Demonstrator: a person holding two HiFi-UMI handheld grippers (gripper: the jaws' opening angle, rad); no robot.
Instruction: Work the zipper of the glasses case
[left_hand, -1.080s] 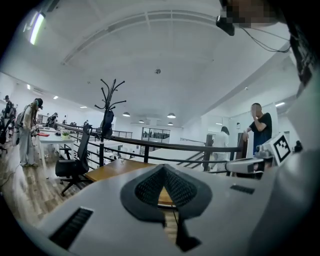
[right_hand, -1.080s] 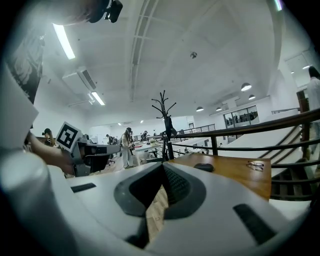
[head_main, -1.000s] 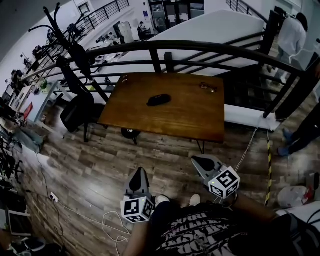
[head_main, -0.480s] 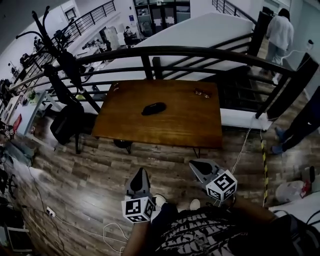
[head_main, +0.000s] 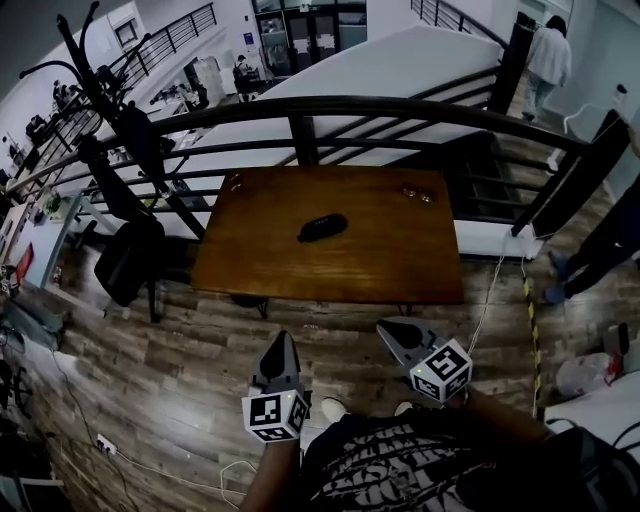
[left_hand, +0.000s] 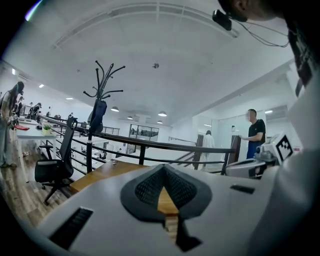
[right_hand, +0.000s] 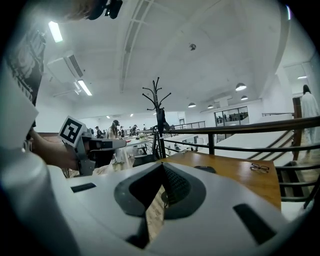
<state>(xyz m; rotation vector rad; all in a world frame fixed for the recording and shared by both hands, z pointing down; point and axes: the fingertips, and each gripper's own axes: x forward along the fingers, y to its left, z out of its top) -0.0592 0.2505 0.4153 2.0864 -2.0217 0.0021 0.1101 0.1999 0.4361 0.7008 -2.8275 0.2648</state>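
Note:
A dark oval glasses case (head_main: 321, 227) lies near the middle of a brown wooden table (head_main: 260, 270); the right gripper view shows the case (right_hand: 205, 169) far ahead on the tabletop. A pair of glasses (head_main: 416, 193) rests near the table's far right corner, and the glasses (right_hand: 260, 168) appear again in the right gripper view. My left gripper (head_main: 279, 349) and right gripper (head_main: 397, 329) hang over the plank floor, short of the table's near edge, both shut and empty. From the left gripper view only the table (left_hand: 107, 172) shows beyond the left gripper (left_hand: 163, 169). My right gripper (right_hand: 161, 166) points toward the table.
A black railing (head_main: 330, 105) runs behind the table. An office chair (head_main: 125, 262) and a coat rack (head_main: 105, 95) stand left of it. A person (head_main: 545, 50) is at the far right, another person's leg (head_main: 600, 250) nearer. Cables (head_main: 235, 470) trail on the floor.
Both grippers and the head have moved toward the table, which now looks larger and closer. The jaws have stayed shut. The case has not been touched.

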